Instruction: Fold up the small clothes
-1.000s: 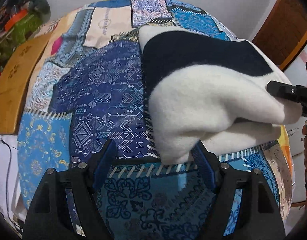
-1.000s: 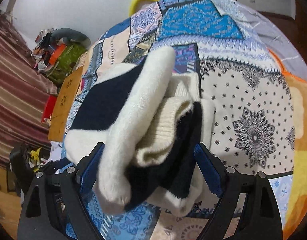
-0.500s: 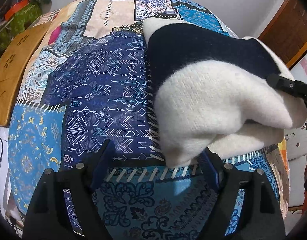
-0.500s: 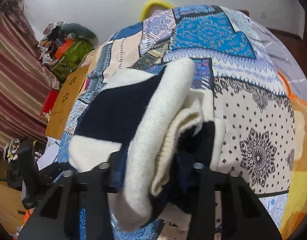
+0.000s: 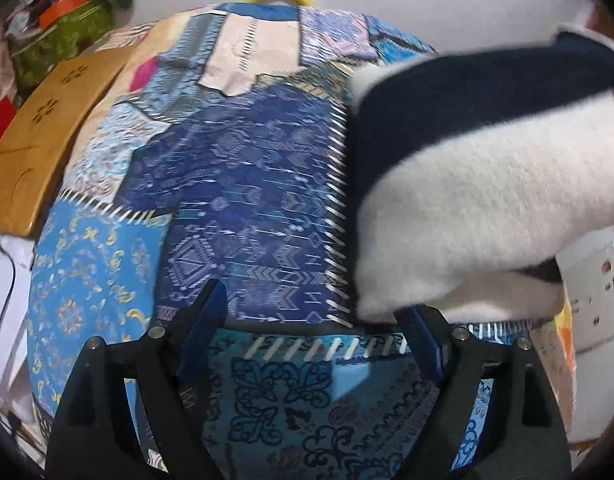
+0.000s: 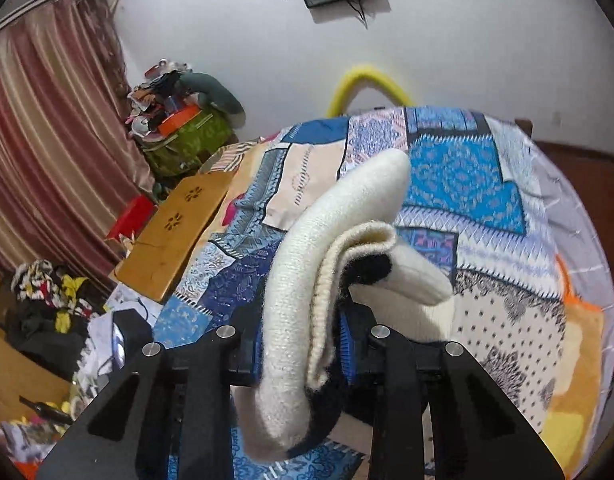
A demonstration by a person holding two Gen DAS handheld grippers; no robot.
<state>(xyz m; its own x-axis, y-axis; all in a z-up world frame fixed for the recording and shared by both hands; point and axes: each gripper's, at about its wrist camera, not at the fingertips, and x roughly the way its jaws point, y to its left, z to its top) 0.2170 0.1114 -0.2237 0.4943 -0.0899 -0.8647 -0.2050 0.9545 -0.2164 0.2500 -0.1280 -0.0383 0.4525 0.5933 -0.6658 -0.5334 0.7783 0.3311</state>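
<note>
Lifted off the quilt [image 5: 243,208] since a second ago, one folded cream-and-navy sweater [image 6: 307,300], soft, thick and likely light, hangs bunched in the right gripper [image 6: 301,344], whose jaws are closing on its edge, while the left gripper [image 5: 311,332] gapes empty below.

Bare quilt [image 5: 247,200] left of sweater [image 5: 487,200]
</note>
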